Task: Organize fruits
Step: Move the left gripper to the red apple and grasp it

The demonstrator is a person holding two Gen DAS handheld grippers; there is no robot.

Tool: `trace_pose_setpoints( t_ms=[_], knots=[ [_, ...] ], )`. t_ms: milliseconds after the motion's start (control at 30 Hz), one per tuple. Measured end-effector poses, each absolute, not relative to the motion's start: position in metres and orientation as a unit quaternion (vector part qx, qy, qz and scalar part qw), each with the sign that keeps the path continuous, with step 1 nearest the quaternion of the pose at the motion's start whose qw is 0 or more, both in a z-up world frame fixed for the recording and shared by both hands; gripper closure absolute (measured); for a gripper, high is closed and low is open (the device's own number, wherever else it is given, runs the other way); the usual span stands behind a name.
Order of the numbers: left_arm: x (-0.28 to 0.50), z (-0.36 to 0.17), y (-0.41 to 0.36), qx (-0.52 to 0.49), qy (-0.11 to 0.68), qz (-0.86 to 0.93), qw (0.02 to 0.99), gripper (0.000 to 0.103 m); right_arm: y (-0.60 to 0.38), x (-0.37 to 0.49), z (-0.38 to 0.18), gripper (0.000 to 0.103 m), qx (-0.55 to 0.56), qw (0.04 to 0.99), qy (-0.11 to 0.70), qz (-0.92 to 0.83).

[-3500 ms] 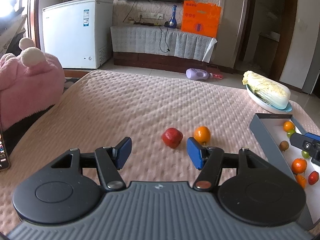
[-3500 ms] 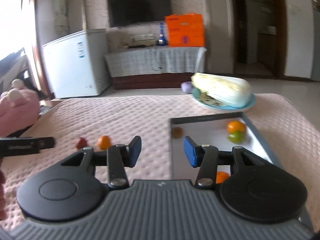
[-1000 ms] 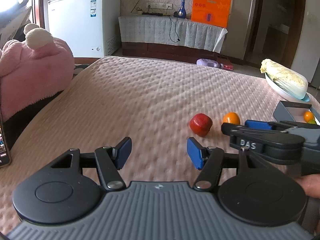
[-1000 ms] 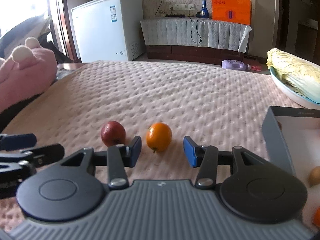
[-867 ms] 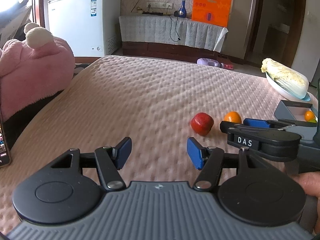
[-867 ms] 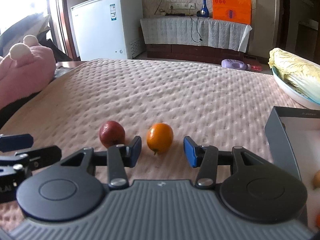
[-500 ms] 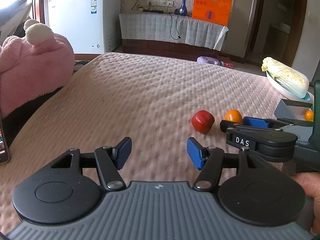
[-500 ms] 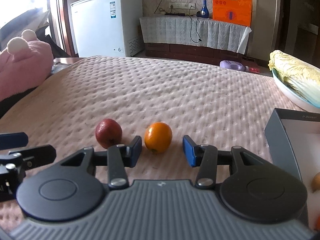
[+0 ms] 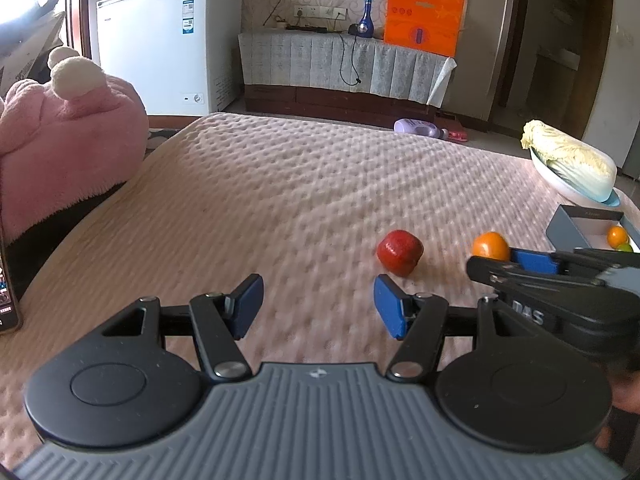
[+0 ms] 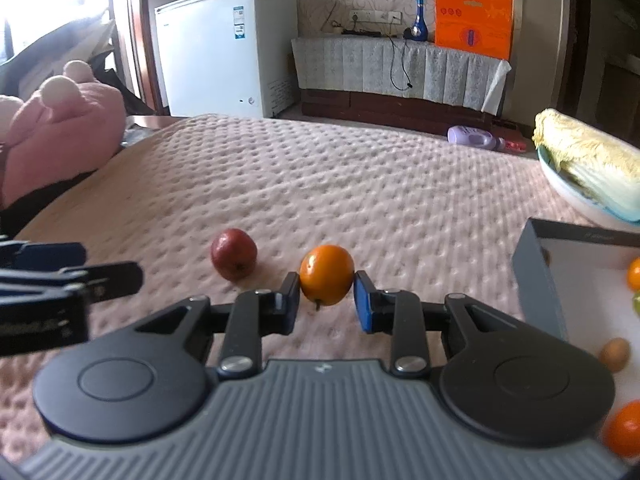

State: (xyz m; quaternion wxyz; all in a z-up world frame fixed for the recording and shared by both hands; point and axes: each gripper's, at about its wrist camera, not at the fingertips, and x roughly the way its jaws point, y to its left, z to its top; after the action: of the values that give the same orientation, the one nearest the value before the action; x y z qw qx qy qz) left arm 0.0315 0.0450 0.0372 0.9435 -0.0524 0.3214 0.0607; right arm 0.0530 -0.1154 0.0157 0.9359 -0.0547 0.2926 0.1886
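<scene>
On the left edge of the right wrist view, the left gripper (image 10: 60, 276) is hanging over the pink bedspread (image 10: 360, 184) with its jaws standing partly apart and nothing between them; in its own view the blue pads (image 9: 248, 306) are framing only bare cover.

Just to its right, the red apple (image 10: 234, 254) is sitting on the bedspread, free of either tool, with its stem end tilted toward the camera and down.

Next comes the orange (image 10: 327, 274), which the right gripper (image 10: 327, 300) is clamping: its jaws have just been closing, and both pads are now pressing the fruit's flanks at about its widest part. The fruit is nearly round, so it has no real long axis; its small stem nub is pointing down and slightly left, toward the bedspread. It seems to be barely clear of the cover, though I cannot tell for certain.

To do this step well, the person should be keeping the squeeze even and no harder than needed, lifting straight before swinging right, since a round skin can roll out of flat pads.

At the far right the grey box (image 10: 536, 276) is holding several small fruits already, and beyond it a napa cabbage (image 10: 588, 164) is lying in a bowl. The orange probably belongs in that box, set down in a bare spot.
</scene>
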Motion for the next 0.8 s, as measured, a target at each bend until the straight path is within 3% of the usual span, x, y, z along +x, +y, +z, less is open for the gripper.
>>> trace_pose_setpoints(
  t_ms=[800],
  knots=[
    [0.050,0.040,-0.006,-0.050,0.312,0.048,0.948,0.036,-0.187,-0.054,0.051,0.071,-0.057,0.931,0.294,0.207]
  ],
)
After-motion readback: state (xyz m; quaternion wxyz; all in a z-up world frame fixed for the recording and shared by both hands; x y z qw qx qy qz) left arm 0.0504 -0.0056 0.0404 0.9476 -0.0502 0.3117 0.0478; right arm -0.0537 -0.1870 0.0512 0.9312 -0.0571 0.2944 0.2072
